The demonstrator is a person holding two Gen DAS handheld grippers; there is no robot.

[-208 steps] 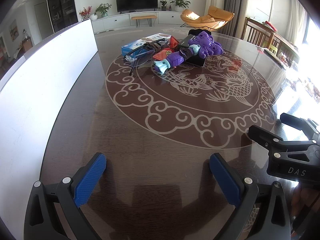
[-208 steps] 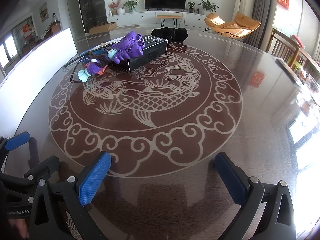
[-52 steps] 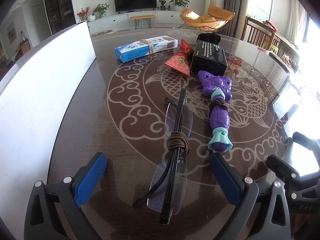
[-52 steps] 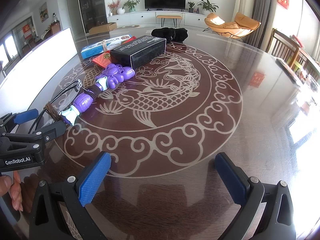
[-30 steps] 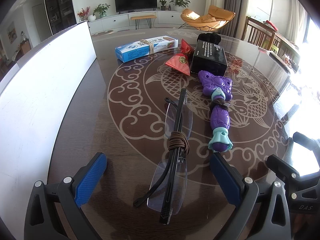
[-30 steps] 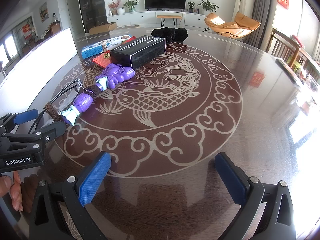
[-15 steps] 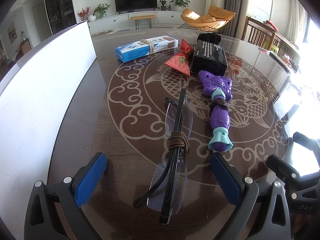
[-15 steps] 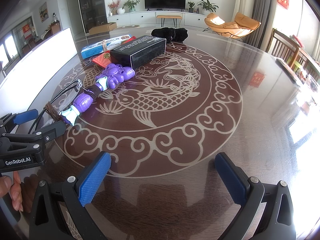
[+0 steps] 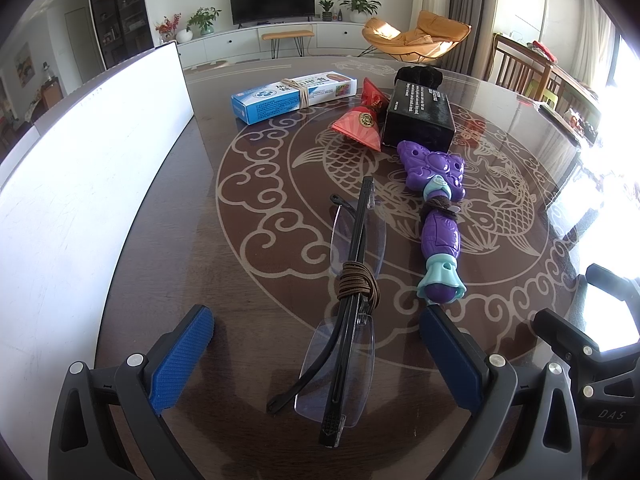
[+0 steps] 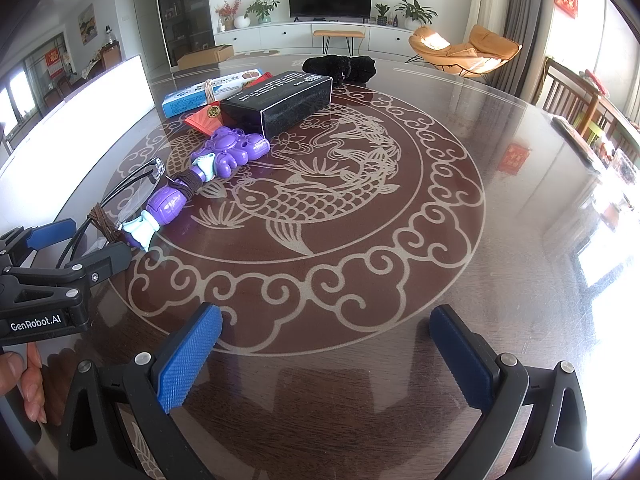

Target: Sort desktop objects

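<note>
Both hand-held grippers, left [image 9: 316, 344] and right [image 10: 326, 338], hover released over the tabletop [image 10: 500, 208], the glasses [image 9: 348, 300] lying between the left one's fingers, the purple toy [image 9: 436, 216] just right, boxes farther off.

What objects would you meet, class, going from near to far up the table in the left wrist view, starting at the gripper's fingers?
Glasses → purple toy → red packet → blue and white box. The black box beside the red packet is left out, since its depth overlaps it.
</note>
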